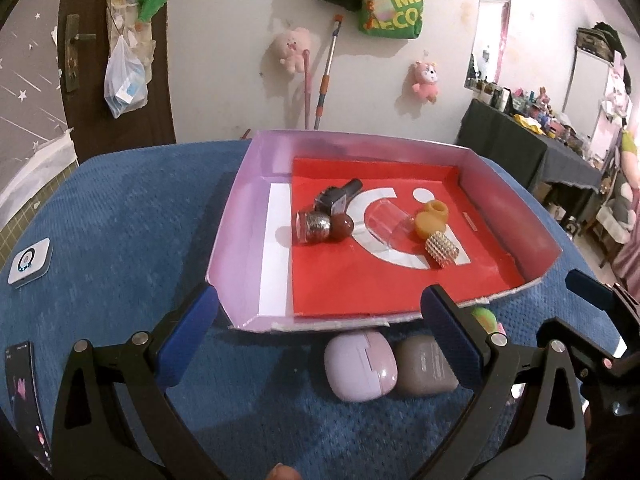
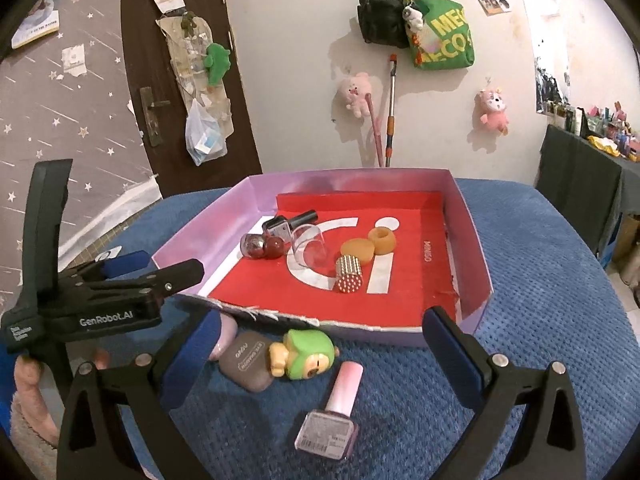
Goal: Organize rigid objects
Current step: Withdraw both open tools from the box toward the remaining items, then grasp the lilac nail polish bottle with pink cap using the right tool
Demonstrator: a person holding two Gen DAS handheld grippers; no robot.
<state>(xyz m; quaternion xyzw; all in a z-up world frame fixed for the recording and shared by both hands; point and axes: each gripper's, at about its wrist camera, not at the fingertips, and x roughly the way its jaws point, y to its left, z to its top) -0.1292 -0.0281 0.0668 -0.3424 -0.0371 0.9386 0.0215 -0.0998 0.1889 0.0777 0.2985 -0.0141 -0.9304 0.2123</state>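
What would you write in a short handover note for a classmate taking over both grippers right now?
Left gripper: jaws open, empty, hovering over the lilac case and brown eye-shadow case.
Right gripper: jaws open, empty, above the green toy and pink nail polish bottle.
In the box already: dark polish bottle, clear cup, red ball bottle, two orange pieces, studded cylinder.
Left to do: the four items on the blue cloth, in front of the box, presumably go in next.
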